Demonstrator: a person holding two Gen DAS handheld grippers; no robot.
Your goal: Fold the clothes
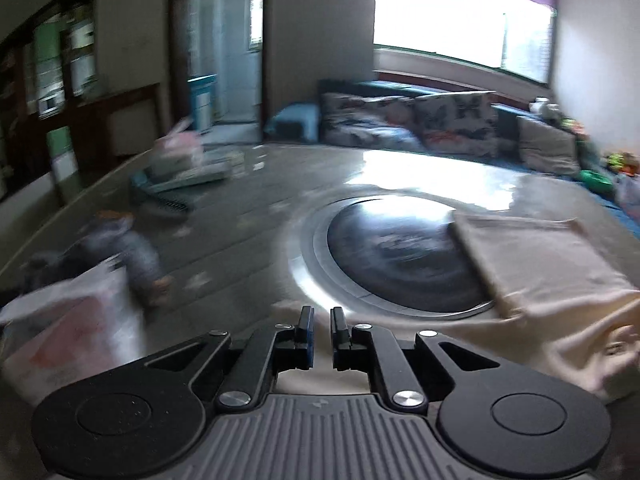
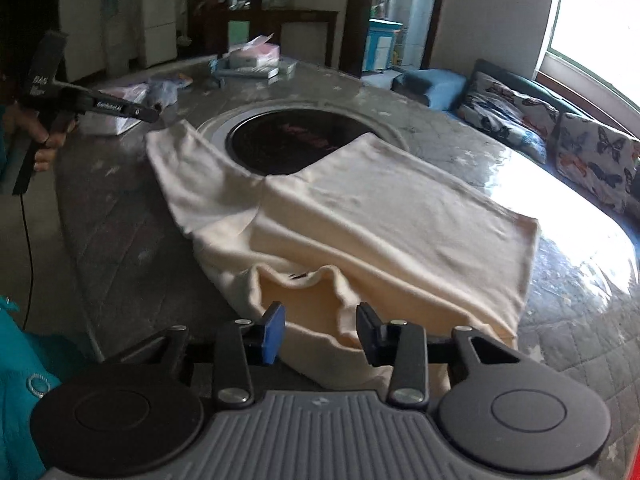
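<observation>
A cream garment (image 2: 360, 216) lies partly folded on the grey desk (image 2: 560, 280), one flap doubled over its body and a sleeve-like end reaching past the rim of the dark round inset (image 2: 288, 140) in the desk's middle. The right gripper (image 2: 320, 330) hovers over the garment's near edge — jaws wide apart, gripping nothing. The left gripper (image 1: 321, 330) is held above the desk's left side; its jaws are nearly together with a thin gap and nothing between them. A hand (image 2: 38, 132) grasps its handle. Butterfly cushions (image 2: 592, 160) line the sofa beyond.
</observation>
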